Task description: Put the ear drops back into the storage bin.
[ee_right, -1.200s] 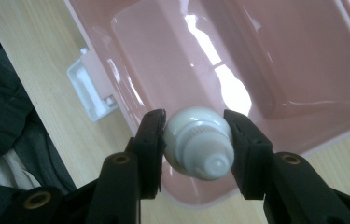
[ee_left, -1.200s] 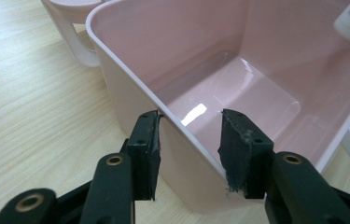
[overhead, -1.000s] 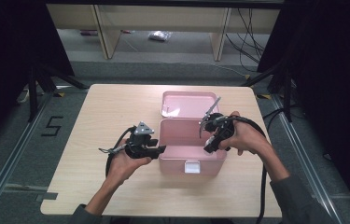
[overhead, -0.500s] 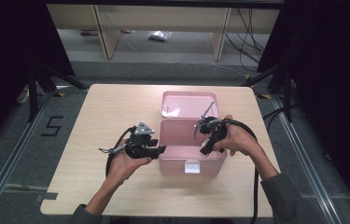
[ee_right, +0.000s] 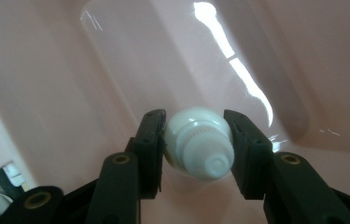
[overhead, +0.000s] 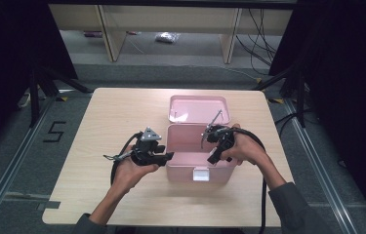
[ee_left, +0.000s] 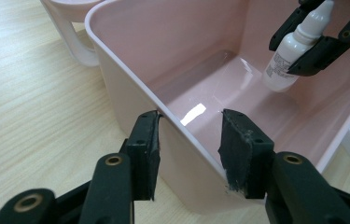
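A pink box stands open on the wooden table, its lid lying back behind it. My right gripper reaches down into the box at its right end, shut on a small white bottle held cap upward just above the glossy floor. The left gripper view shows that bottle hanging between the right gripper's jaws. My left gripper straddles the box's left wall, one jaw outside and one inside, clamped on it near the front corner.
A white latch sits on the box's front face. Bare tabletop lies left of the box and along the front edge. Beyond the table are shelf legs, cables and a dark floor.
My right gripper has sunk lower into the box with the bottle and shifted slightly left. The left gripper and the box have stayed put.
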Available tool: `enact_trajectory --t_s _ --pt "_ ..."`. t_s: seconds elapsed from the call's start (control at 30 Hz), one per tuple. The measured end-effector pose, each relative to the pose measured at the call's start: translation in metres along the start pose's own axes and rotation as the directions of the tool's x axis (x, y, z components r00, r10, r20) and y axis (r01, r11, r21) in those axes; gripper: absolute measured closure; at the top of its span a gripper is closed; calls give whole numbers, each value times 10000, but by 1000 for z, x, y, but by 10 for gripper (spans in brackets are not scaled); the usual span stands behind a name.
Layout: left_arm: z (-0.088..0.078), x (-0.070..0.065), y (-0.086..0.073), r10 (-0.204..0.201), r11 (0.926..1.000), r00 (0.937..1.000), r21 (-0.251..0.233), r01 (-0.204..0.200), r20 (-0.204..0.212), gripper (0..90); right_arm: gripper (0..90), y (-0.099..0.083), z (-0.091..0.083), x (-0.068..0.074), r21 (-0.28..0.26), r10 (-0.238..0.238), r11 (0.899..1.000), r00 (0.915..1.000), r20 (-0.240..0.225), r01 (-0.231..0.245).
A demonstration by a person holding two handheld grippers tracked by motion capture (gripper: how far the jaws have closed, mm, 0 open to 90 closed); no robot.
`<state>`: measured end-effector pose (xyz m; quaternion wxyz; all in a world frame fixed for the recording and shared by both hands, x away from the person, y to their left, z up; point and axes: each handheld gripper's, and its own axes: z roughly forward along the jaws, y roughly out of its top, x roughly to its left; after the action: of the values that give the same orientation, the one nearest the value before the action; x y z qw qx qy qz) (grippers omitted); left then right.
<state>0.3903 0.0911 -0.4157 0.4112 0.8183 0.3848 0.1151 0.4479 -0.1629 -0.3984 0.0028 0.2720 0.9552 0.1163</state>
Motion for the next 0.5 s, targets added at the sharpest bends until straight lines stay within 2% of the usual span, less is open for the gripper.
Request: enact_trajectory --t_s 0.03,0.13,0.17,0.3,0.37,0.4,0.47,0.5 --pt "0 0 0 -19 10000 10000 -3 19 12 569 604 0 1 -1 -110 -115 9999 9999 8 115" --pt "0 0 0 -1 10000 10000 -9 1 -21 569 604 -1 4 -1 -117 -58 9999 10000 65 59" --pt "0 0 0 -33 10000 10000 24 33 70 568 604 -1 5 -2 -80 -230 9997 9997 -3 230" --pt "0 0 0 -25 10000 10000 14 25 46 569 604 -2 7 -2 24 25 10000 10000 17 -25" --pt "0 0 0 -35 10000 10000 21 35 72 568 604 -3 9 -4 -136 -221 9997 9997 45 221" --pt "0 0 0 -49 10000 10000 21 48 79 568 604 -3 9 -3 -53 -17 10000 10000 -6 17" --pt "0 -1 0 -19 10000 10000 -9 19 -41 569 604 -3 10 -3 -67 56 10000 10000 78 -56" --pt "0 0 0 -15 10000 10000 9 15 -27 569 604 -3 10 -3 -59 -102 9999 9999 112 103"
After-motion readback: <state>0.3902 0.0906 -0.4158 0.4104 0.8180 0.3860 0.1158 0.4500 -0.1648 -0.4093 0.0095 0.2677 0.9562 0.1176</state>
